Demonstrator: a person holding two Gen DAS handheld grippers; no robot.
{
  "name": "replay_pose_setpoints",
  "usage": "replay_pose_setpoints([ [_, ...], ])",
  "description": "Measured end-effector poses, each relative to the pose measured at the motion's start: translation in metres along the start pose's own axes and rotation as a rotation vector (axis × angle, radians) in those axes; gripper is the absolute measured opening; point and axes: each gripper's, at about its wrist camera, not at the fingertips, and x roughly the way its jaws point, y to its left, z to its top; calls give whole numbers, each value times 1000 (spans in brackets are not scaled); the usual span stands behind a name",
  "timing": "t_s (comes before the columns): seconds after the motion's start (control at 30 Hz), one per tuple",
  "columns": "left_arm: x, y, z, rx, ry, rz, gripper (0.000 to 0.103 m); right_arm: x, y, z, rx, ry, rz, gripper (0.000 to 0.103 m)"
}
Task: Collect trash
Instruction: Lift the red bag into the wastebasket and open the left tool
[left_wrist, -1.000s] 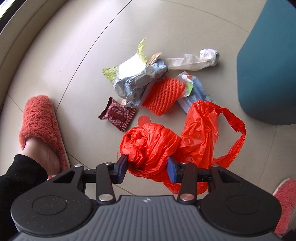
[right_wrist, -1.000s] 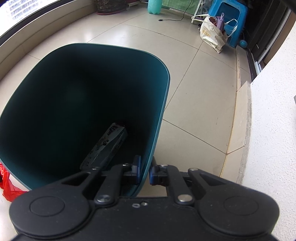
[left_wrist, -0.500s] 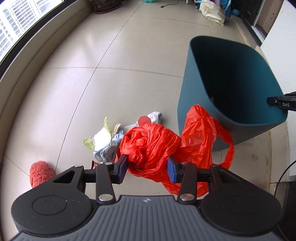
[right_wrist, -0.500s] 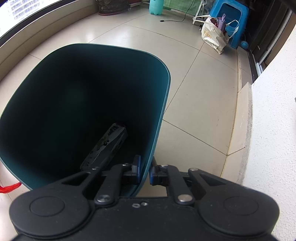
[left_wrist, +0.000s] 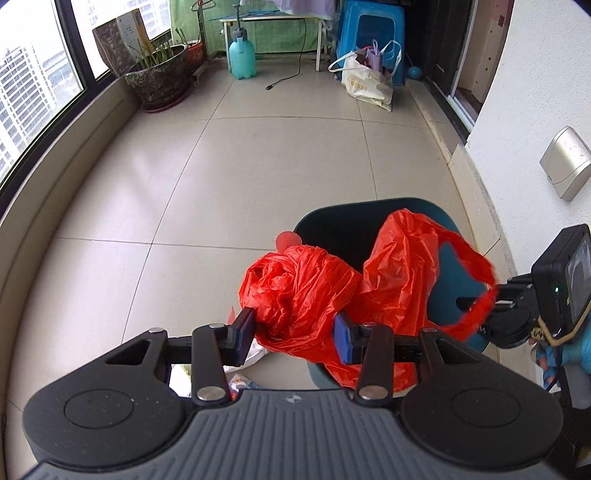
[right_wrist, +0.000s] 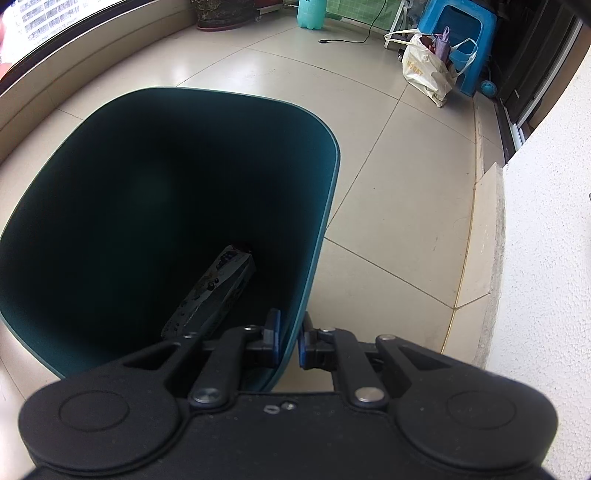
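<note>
Left wrist view: left gripper (left_wrist: 293, 334) sits at bottom centre, its two blue-padded fingers (left_wrist: 244, 330) clamped on a crumpled bright-red thin plastic bag (left_wrist: 332, 295), which bulges up betw. them and fills the centre-right of frame. Bag hangs in front of and partly over the mouth of the dark teal plastic trash bin (left_wrist: 448, 291), whose rim curves behind it at centre right; one loop handle of the bag trails right, toward the right gripper (left_wrist: 476, 306) at the right edge w/ its black camera block. Bits of pale and printed litter (left_wrist: 243, 369) peek out just under the left finger, on the beige tiled floor (left_wrist: 229, 184). Upper part of frame: big glazed plant pot (left_wrist: 159, 75) upper left by the window, turquoise spray bottle (left_wrist: 242, 59) top centre, white shopping bag (left_wrist: 365, 83) and blue plastic stool (left_wrist: 369, 37) top right. Right wrist view: right gripper (right_wrist: 290, 339) at bottom centre, fingers pinched on the bin's thin wall, one pad inside, one outside, near the rim at the bin's lower right. Bin (right_wrist: 325, 221) takes up the left and centre of frame, interior dark; a long flattened dark printed wrapper (right_wrist: 214, 291) lies inside, leaning along the wall just above the left finger. Same white bag (right_wrist: 424, 74) and stool (right_wrist: 458, 33) sit upper right, white wall down the right edge.
</note>
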Motion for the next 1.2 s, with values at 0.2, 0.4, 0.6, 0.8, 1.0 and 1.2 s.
replay_pose_setpoints([
  [0.2, 45, -28, 22, 41, 49, -28, 43, 0, -4, 0, 14, -2, 12, 8],
  [0.4, 104, -53, 22, 105, 113, -7, 43, 0, -7, 0, 26, -3, 26, 9],
  [0.6, 159, -80, 3, 204, 188, 19, 43, 0, -10, 0, 34, -2, 36, 9],
  [0.8, 190, -93, -15, 244, 263, 17, 43, 1, -19, 2, 38, 6, 54, 9],
  [1.0, 198, -102, -24, 267, 285, -14, 45, 3, -25, 5, 33, 5, 64, 9],
  [1.2, 195, -104, -27, 260, 276, -32, 52, 4, -23, 5, 25, 5, 61, 9],
])
